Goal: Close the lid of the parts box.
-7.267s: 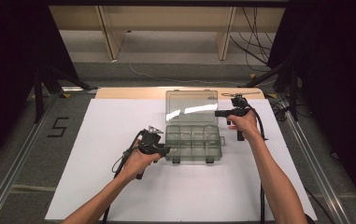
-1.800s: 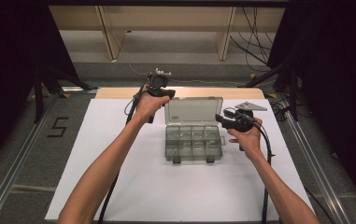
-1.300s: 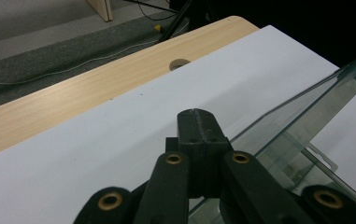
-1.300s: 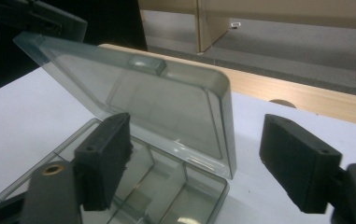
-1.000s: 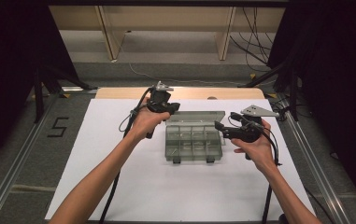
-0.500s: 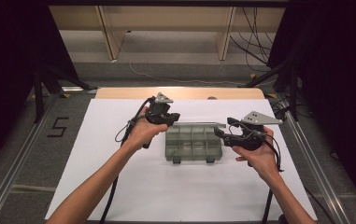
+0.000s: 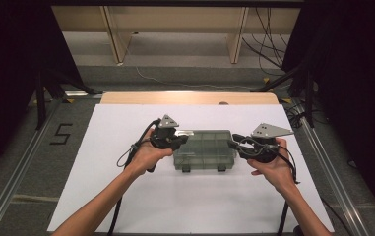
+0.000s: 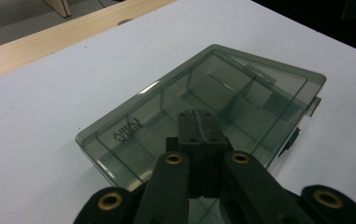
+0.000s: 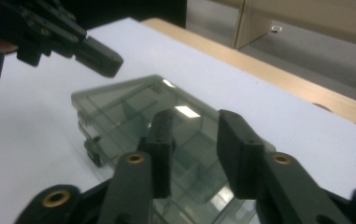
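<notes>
From the high view, the smoky plastic organizer box (image 7: 204, 150) lay lid-down-shut on the white table (image 7: 126, 206), between the left gripper (image 7: 179, 139) and the right gripper (image 7: 235, 146). The left gripper view showed its jaws pressed together over the lid (nothing between them). In the right gripper view the jaws had just been closing, a gap remaining, empty, above the box.

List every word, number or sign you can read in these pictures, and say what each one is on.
"AIRAJ" stands embossed on the lid of the smoky clear compartment box, near its corner, in the left gripper view.
A second, smaller line right under that brand name is too small to read.
"5" is marked in black on the grey floor mat left of the white table, in the high view.
</notes>
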`<state>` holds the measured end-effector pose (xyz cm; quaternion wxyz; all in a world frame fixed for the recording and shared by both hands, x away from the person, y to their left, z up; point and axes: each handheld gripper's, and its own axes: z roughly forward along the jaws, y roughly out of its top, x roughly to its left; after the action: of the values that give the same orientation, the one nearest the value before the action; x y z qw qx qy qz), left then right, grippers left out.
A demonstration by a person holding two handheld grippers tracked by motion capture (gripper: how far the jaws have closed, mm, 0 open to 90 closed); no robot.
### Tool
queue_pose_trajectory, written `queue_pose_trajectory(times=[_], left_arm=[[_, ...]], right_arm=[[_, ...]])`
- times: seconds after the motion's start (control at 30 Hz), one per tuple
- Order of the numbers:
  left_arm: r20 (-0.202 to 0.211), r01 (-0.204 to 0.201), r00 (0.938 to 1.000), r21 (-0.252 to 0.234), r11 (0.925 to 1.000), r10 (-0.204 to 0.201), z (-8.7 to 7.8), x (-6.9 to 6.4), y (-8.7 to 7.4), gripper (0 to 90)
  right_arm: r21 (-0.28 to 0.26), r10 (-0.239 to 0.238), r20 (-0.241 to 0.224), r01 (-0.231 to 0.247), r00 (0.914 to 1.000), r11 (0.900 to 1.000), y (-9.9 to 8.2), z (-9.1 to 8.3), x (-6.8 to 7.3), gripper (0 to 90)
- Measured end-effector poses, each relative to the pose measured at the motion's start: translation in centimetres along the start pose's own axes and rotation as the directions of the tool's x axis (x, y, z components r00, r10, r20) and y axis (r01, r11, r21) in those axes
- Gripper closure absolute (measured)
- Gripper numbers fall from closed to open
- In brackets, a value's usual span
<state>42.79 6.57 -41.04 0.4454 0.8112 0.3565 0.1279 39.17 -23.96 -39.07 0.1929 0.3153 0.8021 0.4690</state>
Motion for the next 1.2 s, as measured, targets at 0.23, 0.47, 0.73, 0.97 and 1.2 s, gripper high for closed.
queue_pose_trajectory(times=[0.23,0.47,0.73,0.97,1.2], left_arm=[[0.005,-0.009,0.9999,0.015,0.9998,0.009,-0.2,-0.2,-1.2,89.5],[0.002,0.003,1.0,0.025,0.9997,-0.003,-0.4,-0.2,-2.3,89.5],[0.003,0.017,0.9998,0.034,0.9993,-0.017,-0.6,-0.4,-3.1,89.5],[0.007,0.01,0.9999,0.057,0.9983,-0.011,-0.2,-0.6,-3.7,89.5],[0.008,0.002,1.0,0.062,0.9981,-0.003,-0.1,-0.7,-4.0,89.5]], right_arm=[[0.067,-0.025,-0.019,0.026,0.9995,0.9974,-1.2,0.8,-0.8,85.5],[0.109,-0.032,-0.03,0.035,0.999,0.9934,-2.1,1.5,-1.3,88.3],[0.171,-0.05,-0.041,0.057,0.9979,0.9836,-2.8,2.5,-1.3,90.0],[0.212,-0.048,-0.042,0.056,0.998,0.9756,-3.4,2.9,-1.5,90.0],[0.235,-0.052,-0.043,0.061,0.9977,0.9702,-3.6,3.2,-1.4,90.0]])
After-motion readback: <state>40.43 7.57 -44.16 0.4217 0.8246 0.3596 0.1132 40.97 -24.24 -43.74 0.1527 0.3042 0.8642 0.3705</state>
